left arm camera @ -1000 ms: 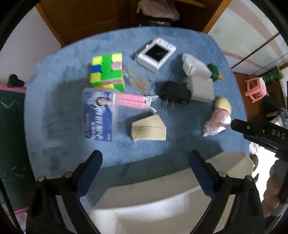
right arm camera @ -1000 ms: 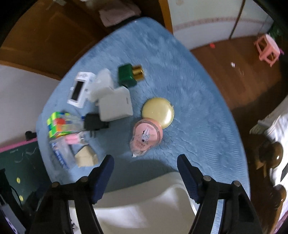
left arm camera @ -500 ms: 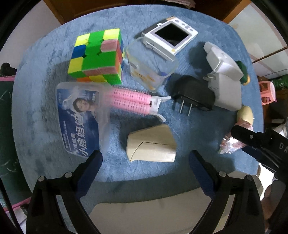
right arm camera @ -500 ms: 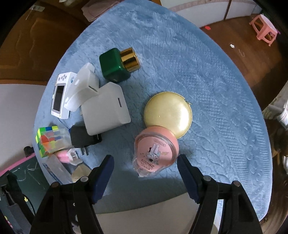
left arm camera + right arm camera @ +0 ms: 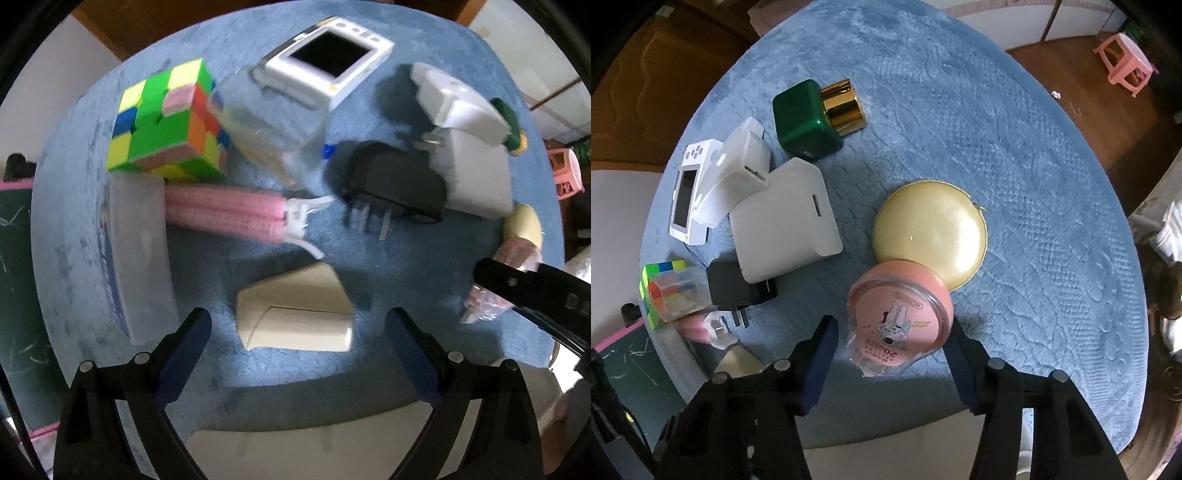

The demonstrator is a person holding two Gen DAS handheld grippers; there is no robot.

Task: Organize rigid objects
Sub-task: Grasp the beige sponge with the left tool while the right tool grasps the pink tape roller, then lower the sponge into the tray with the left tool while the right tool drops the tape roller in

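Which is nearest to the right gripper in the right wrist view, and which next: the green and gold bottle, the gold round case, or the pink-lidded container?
From the right gripper:
1. Pink-lidded container, between the open fingers.
2. Gold round case, just beyond it, touching or overlapping its far edge.
3. Green and gold bottle, farthest, up and to the left.

Dim, motion-blurred, strong fisheye edge warping
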